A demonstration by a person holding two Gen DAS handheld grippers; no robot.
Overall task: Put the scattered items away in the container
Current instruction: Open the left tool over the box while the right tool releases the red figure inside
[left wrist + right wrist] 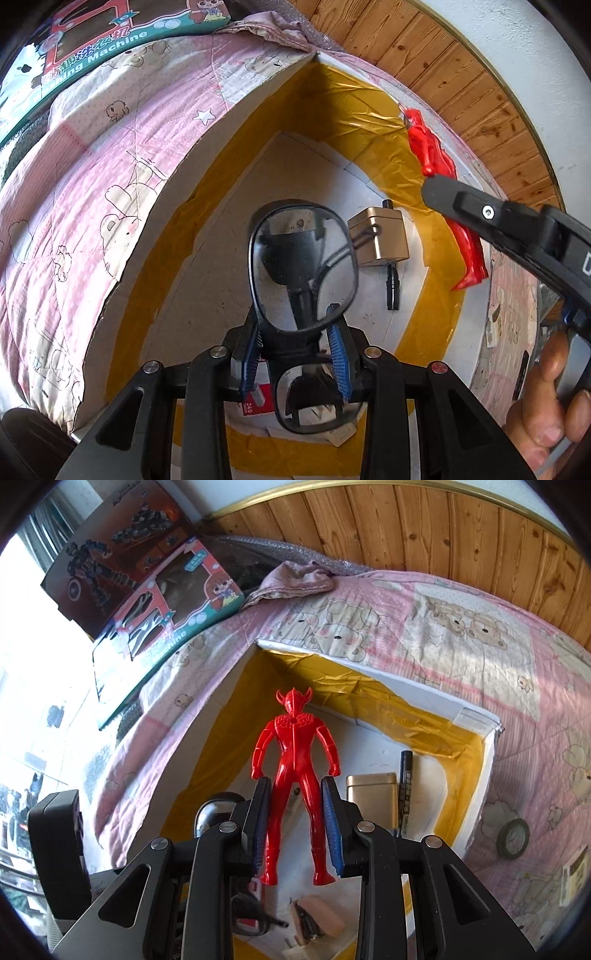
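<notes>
My left gripper (296,338) is shut on the bridge of black-framed glasses (304,266), holding them above the open white cardboard box (236,110) lined with yellow tape. My right gripper (297,812) is shut on the legs of a red plastic hero figure (295,760), which stands upright over the same box (369,662). In the left wrist view the right gripper's black finger (480,212) and the red figure (432,147) hang over the box's right wall. Inside lie a gold tin (380,236), a black marker (392,284) and a red staple box (255,400).
The box rests on a pink cartoon quilt (461,635). Toy cartons (166,602) lean at the far left, against a wooden headboard (424,528). A small round clock (513,836) lies on the quilt to the right. A beige stapler (314,917) sits on the box floor.
</notes>
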